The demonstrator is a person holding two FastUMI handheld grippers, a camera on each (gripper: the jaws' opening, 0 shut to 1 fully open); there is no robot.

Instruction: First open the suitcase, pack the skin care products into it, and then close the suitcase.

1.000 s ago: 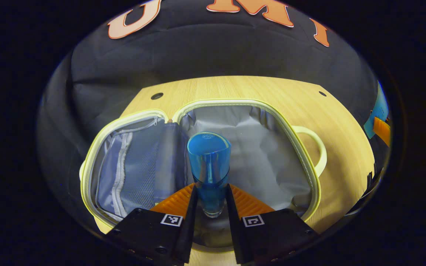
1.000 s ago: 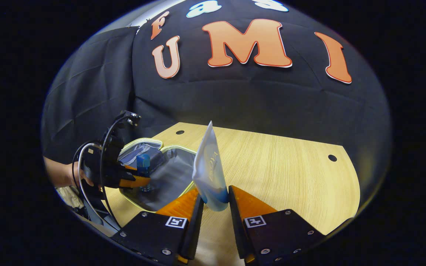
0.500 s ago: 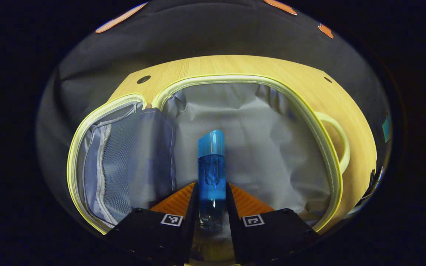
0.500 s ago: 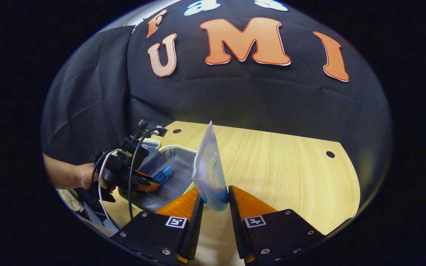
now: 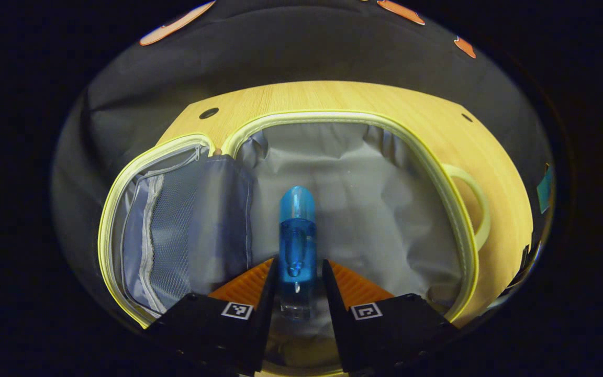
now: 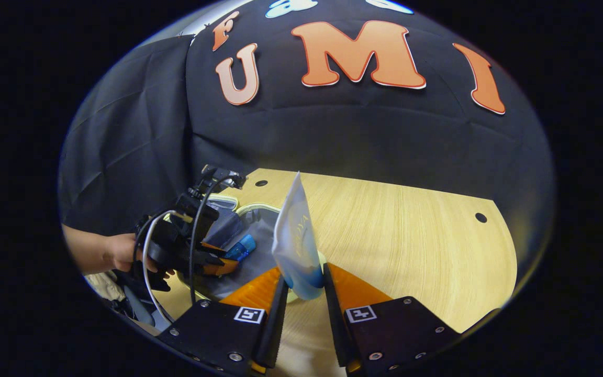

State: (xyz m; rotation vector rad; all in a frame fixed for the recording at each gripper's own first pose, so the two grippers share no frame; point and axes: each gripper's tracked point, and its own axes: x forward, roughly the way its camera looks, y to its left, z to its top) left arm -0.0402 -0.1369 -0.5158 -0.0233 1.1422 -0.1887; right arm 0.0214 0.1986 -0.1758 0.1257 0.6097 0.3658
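The yellow-trimmed suitcase (image 5: 461,230) lies open on the wooden table, its grey-lined main half (image 5: 375,209) ahead of me and the mesh-pocket lid (image 5: 170,235) to the left. A blue bottle (image 5: 297,246) lies low over the grey lining between the fingers of my left gripper (image 5: 298,264). The jaws stand slightly apart, with a thin gap beside the bottle. My right gripper (image 6: 304,272) is shut on a white tube with a blue end (image 6: 295,235), held upright above the table just right of the suitcase (image 6: 257,230). The right gripper view also has the left gripper (image 6: 212,262) and the blue bottle (image 6: 242,247).
The suitcase's pale carry handle (image 5: 477,201) sticks out on its right side. A hand (image 6: 118,254) holds the left gripper, with cables trailing from it. Bare wooden table (image 6: 411,246) stretches to the right, with small holes near the far corners.
The left gripper tipped the blue bottle forward and lowered it into the grey-lined half; its fingers have now spread a little. The right gripper kept holding the tube and barely shifted.
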